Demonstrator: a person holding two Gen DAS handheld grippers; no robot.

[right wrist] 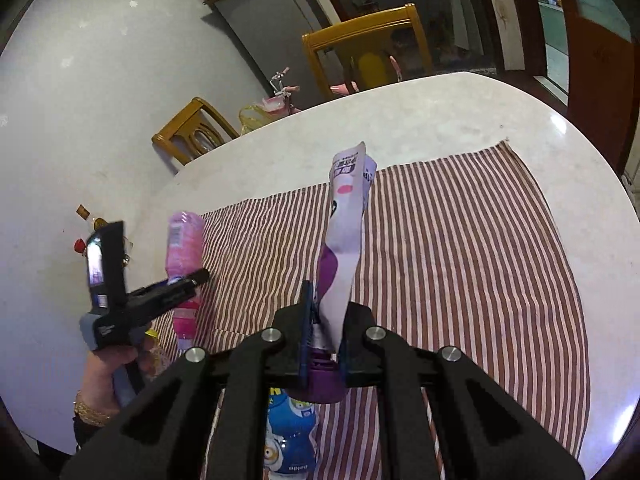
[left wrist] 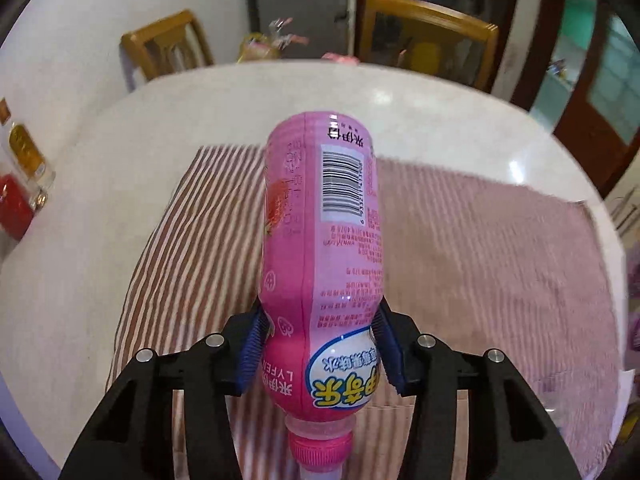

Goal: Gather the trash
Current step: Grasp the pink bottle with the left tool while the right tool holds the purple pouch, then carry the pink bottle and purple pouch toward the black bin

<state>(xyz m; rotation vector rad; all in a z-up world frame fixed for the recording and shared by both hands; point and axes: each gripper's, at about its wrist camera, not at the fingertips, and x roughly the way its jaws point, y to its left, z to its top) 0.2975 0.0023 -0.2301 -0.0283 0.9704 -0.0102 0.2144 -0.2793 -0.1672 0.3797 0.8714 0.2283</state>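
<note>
We are in the carrying step of the collection: both pieces of trash are off the table [right wrist: 460, 112] and gripped, with no bin visible in either view. Our left gripper [left wrist: 320, 344] has its jaws clenched on the pink bottle [left wrist: 324, 220] just above the shoulder, blue pads [left wrist: 253, 350] pressed to both sides, cap toward the camera and base pointing out over the striped cloth [left wrist: 500, 248]. In the right wrist view that bottle [right wrist: 185, 240] hangs over the cloth's left edge, held by the left gripper [right wrist: 176, 286] in the person's hand [right wrist: 108, 364]. Our right gripper [right wrist: 324, 344] is closed on the purple-and-white pouch [right wrist: 344, 232], which stands up limp from the jaws above the middle of the cloth [right wrist: 460, 264]. A blue pouch [right wrist: 292, 436] lies on the cloth near its front edge, partly hidden under the right gripper; it looks like trash not yet gathered, though we cannot be sure. The next move calls for finding the bin, swinging both loads clear of the bottles [right wrist: 86, 232] at the table's left edge, and keeping a firm squeeze, since the smooth bottle could slip and the soft pouch could fold.
</note>
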